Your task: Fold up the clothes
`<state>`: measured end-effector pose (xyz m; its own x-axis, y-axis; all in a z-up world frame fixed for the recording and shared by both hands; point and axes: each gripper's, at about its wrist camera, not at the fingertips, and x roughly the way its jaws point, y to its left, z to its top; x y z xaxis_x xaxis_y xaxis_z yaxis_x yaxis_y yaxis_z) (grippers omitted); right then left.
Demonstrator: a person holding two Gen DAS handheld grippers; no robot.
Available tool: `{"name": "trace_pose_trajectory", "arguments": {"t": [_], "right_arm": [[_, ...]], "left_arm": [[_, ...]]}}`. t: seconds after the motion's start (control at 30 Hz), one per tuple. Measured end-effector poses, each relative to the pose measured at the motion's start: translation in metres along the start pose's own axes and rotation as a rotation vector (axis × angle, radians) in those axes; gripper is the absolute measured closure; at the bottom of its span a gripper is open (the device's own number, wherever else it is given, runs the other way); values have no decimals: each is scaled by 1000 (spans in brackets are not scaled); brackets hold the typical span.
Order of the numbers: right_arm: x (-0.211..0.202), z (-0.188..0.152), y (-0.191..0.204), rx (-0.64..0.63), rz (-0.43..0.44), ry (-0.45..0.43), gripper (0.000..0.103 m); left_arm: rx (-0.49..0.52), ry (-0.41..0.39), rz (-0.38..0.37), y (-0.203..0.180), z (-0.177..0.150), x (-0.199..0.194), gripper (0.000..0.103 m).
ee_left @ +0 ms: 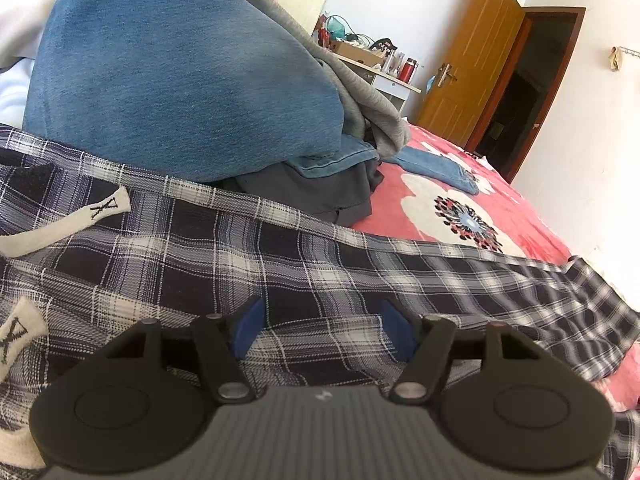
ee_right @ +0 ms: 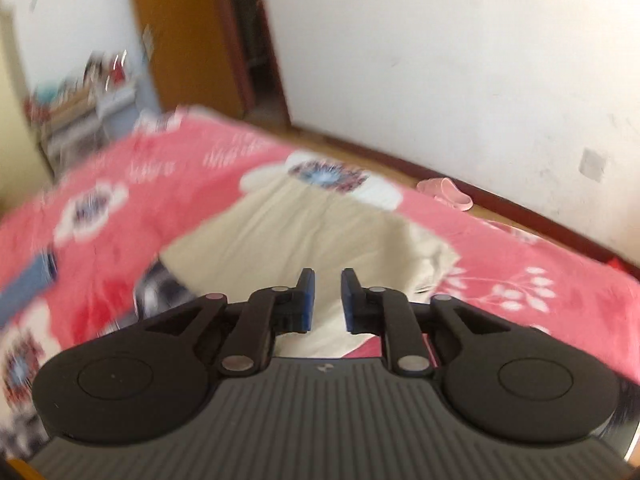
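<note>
Clothes lie all over a bed with a pink flowered blanket (ee_left: 532,224). A checked shirt (ee_left: 280,256) is spread flat right under the left hand-held gripper (ee_left: 322,330). Its blue fingers (ee_left: 248,328) stand wide apart over the shirt, with nothing squeezed between them. Behind the shirt sits a heap with blue jeans (ee_left: 172,76) on top, a grey top (ee_left: 360,92) draped beside them and a dark grey piece (ee_left: 320,192) underneath.

In the right wrist view, which is blurry, the right hand-held gripper (ee_right: 327,298) is open just a little and holds nothing. Beyond it a cream cloth (ee_right: 304,236) lies flat on the blanket. A pink slipper (ee_right: 444,194) sits on the floor past the bed.
</note>
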<state>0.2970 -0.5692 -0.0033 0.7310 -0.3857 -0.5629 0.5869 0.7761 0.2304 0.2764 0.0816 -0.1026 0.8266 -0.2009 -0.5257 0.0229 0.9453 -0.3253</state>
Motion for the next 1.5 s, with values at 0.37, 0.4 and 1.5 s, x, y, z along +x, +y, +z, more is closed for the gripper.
{"name": "trace_pose_trajectory", "arguments": {"t": [0.37,0.4,1.5], "right_arm": [[-85,-106,100,-285,668,321,76],[-83,-119,109,-293,699,371,76],[2,-116,7,321,483,437,90]], "left_arm": [[405,-47,-186,-80,-11,-66,35],[478,-9,-209,-91,-16,-67,36],[592,384,-471,-101,-21,-2,94]]}}
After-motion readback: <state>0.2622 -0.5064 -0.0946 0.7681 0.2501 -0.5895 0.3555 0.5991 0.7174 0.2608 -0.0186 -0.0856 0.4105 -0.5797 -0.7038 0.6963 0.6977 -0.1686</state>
